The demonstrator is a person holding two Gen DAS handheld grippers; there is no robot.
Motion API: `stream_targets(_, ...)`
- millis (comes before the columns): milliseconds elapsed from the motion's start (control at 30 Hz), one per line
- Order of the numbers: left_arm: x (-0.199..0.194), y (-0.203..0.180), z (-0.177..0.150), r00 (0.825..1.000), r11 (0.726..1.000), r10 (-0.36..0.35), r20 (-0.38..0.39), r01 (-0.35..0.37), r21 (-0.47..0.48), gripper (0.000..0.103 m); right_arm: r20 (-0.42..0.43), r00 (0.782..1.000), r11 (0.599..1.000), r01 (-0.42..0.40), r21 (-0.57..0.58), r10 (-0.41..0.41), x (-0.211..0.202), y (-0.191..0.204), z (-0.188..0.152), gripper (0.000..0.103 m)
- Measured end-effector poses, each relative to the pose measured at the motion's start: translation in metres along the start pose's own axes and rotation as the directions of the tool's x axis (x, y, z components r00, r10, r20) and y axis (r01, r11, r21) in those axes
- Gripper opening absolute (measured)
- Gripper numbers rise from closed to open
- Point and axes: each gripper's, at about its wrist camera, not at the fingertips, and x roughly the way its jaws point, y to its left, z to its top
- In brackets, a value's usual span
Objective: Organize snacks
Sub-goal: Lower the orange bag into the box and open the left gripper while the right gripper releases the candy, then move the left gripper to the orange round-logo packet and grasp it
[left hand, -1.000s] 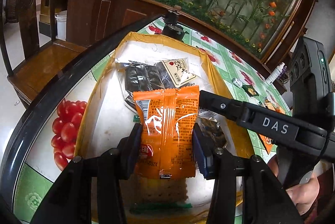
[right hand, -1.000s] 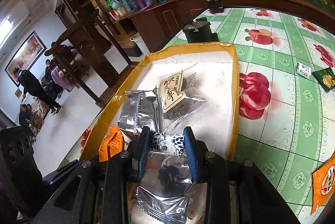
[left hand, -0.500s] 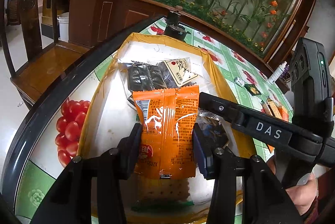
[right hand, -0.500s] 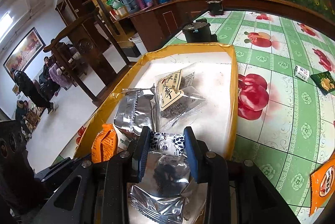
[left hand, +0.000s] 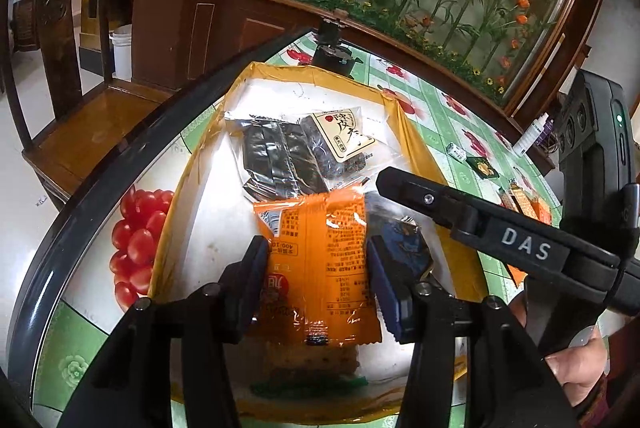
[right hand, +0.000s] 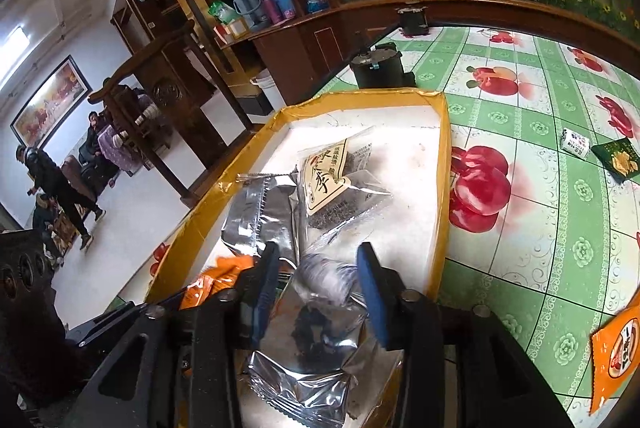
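A yellow-rimmed tray (left hand: 404, 131) (right hand: 442, 187) lies on the fruit-patterned table and holds a foil packet (right hand: 260, 216) and a clear packet with a beige label (right hand: 336, 183). My left gripper (left hand: 316, 252) hangs over the tray's near end. Its jaws are opening, and an orange snack packet (left hand: 320, 268) sits loose between them, tipped back. My right gripper (right hand: 317, 256) is just to its right, jaws opening too. Between them is a crumpled silver packet (right hand: 316, 340), its top blurred and clear of both pads.
A black round device (right hand: 378, 67) stands beyond the tray's far end. Loose snacks lie on the table to the right: a small white packet (right hand: 576, 141), a green one (right hand: 618, 157), an orange one (right hand: 616, 344). A wooden chair (left hand: 80, 123) stands off the table's left rim.
The right jaws have spread apart and the silver packet between them has come loose and blurred. The left jaws widened slightly and the orange packet tipped back. Neither hand moved.
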Motion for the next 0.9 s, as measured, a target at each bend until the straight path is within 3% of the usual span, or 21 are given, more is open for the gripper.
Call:
stream_targets(67,-0.003,0.001,0.001,1.0,1.0,0.002,0.004,-0.002,0.0,0.053,0.012,1.0,1.0,-0.011,0.002,0.011,-0.004,0.0,0.001,0.05)
stream_targets(167,-0.011,0.006,0.002,1.0,1.0,0.017,0.026,-0.017,-0.008,0.067,0.031,0.999,1.0,-0.021,0.009,0.02,-0.01,-0.002,0.002,0.05)
stream_targets(367,-0.025,0.01,0.005,0.999,0.999,0.029,0.043,-0.028,-0.022,0.067,0.061,0.998,0.998,-0.034,0.049,0.031,-0.024,-0.013,0.005,0.051)
stream_targets(667,-0.038,-0.023,0.003,0.999,0.999,0.02,0.048,-0.022,0.042,0.068,0.115,0.993,0.992,-0.04,0.118,0.026,-0.056,-0.041,0.008,0.051)
stream_targets(900,-0.035,-0.046,-0.002,1.0,0.996,0.006,0.029,-0.009,0.09,0.068,0.146,0.989,0.976,-0.032,0.217,0.0,-0.086,-0.084,0.001,0.052)
